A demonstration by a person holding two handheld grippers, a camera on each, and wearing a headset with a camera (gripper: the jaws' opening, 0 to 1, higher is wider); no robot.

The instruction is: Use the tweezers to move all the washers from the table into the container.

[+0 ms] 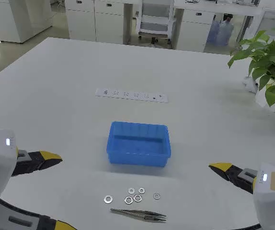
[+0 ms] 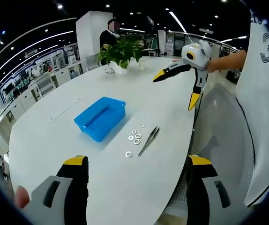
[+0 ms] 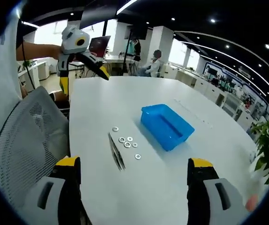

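Tweezers (image 1: 138,214) lie on the table (image 1: 56,96) on the near side of the blue container (image 1: 137,158), with 6 washers (image 1: 138,197) between. I hold my left gripper (image 2: 137,161) and right gripper (image 3: 134,161) either side of the container, jaws spread wide and empty, ready to take the tweezers.
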